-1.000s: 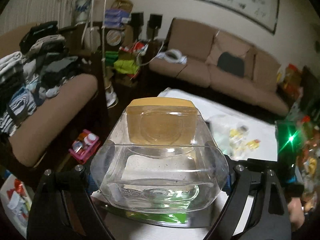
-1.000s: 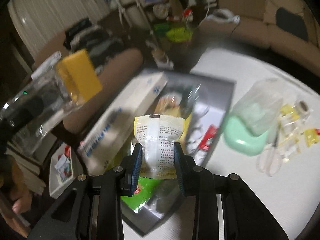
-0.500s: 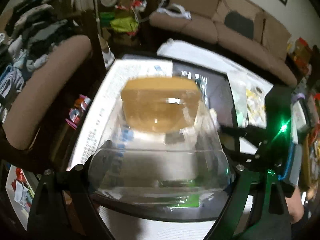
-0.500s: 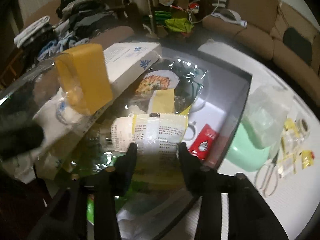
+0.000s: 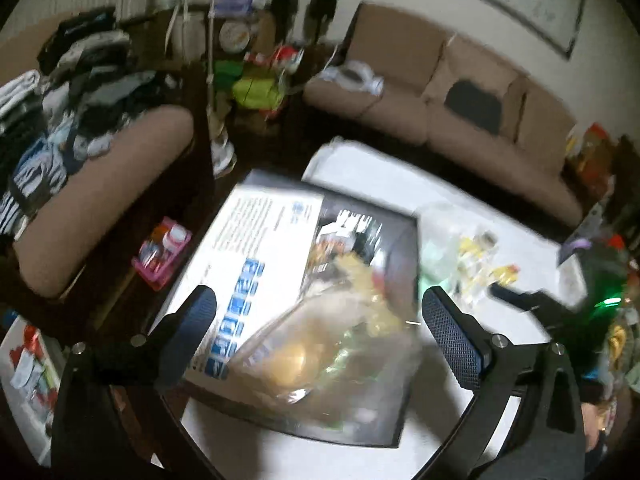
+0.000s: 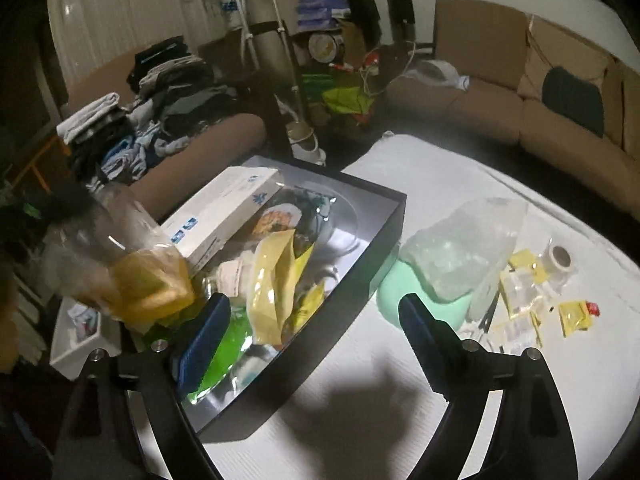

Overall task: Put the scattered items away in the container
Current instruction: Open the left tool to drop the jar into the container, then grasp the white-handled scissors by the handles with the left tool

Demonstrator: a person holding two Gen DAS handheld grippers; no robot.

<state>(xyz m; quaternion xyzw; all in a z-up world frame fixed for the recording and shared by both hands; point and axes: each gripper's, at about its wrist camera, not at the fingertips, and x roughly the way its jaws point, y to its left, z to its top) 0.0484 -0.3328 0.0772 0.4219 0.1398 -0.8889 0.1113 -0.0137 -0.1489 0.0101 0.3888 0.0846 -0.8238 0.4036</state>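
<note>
A black box stands on the white table and holds a white carton, snack packets and a green bag. In the left wrist view my left gripper hangs over the black box with jaws opening wide. The clear jar with a yellow lid lies blurred in the box below them, untouched by either pad. My right gripper is also opening, with nothing between its pads. The yellow-and-white packet lies in the box ahead of it, and the clear jar lies at the box's near left corner.
Right of the box lie a clear tub with a mint-green lid, several yellow sachets, a tape roll and scissors. A brown sofa runs behind the table. A seat piled with clothes stands to the left.
My left gripper let go of the clear jar, which now lies in the box. My right gripper released the yellow-and-white packet into the box and drew back, jaws spread.
</note>
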